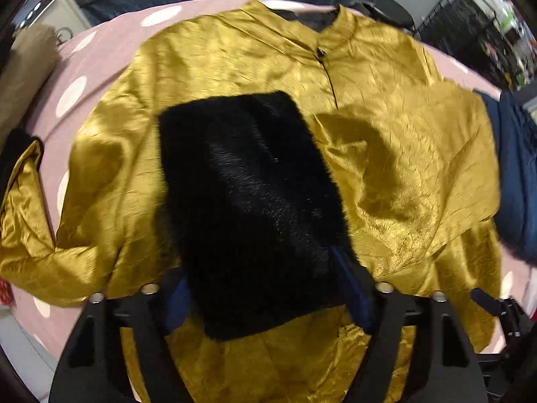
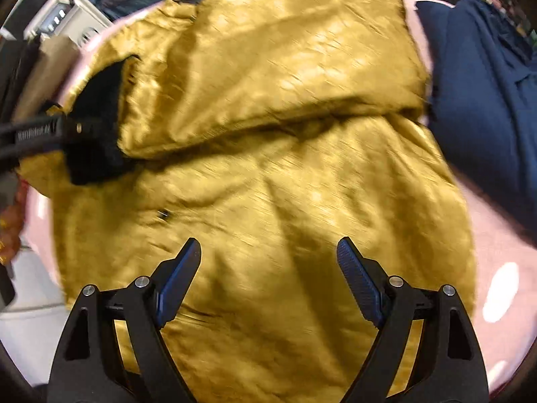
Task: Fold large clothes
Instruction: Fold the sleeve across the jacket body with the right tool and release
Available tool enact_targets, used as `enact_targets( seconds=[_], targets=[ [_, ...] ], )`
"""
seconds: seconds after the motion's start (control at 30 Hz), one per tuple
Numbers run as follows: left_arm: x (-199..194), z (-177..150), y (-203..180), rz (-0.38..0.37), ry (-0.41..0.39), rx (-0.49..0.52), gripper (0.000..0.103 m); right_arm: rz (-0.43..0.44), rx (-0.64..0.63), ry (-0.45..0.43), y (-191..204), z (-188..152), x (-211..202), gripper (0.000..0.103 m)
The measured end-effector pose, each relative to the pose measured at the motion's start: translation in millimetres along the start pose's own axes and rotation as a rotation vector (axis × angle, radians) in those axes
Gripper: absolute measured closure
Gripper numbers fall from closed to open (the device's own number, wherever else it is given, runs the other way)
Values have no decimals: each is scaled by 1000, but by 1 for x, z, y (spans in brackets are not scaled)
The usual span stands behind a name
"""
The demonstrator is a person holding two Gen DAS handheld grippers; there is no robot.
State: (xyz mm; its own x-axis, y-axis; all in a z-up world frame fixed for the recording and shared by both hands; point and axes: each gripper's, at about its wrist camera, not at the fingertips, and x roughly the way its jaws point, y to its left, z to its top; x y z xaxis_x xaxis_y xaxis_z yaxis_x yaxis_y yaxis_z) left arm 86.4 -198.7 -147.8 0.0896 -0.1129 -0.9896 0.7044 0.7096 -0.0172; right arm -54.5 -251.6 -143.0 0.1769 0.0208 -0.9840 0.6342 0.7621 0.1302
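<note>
One gold garment point(image 1: 386, 154) (black-cuffed), one navy garment point(image 2: 486, 94).

A shiny mustard-gold jacket point(image 1: 386, 141) lies spread, its black furry cuff point(image 1: 248, 201) folded across the middle.

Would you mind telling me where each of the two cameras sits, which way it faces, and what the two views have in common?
Left wrist: sits on the left gripper, looking forward and down at the mustard-gold jacket; its fingers flank the black fur cuff.
Right wrist: sits on the right gripper, open above the jacket's gold fabric; the left gripper enters at the left edge, at the fur cuff.
Shared: jacket, fur cuff, pink polka-dot cover, navy garment.
</note>
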Motion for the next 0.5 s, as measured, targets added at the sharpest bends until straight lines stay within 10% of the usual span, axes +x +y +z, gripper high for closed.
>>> enact_targets(
  seconds=[0.13,0.33,0.5],
  targets=[
    [0,4,-10,27,-47,35,86,-53,41,62,-16,-12,13,20],
    [-43,16,-16,163,-281,65,89,-56,81,75,-28,-22,18,20],
    [-11,12,-18,217,-167,88,69,-75,43,93,-22,-23,24,16]
  ],
)
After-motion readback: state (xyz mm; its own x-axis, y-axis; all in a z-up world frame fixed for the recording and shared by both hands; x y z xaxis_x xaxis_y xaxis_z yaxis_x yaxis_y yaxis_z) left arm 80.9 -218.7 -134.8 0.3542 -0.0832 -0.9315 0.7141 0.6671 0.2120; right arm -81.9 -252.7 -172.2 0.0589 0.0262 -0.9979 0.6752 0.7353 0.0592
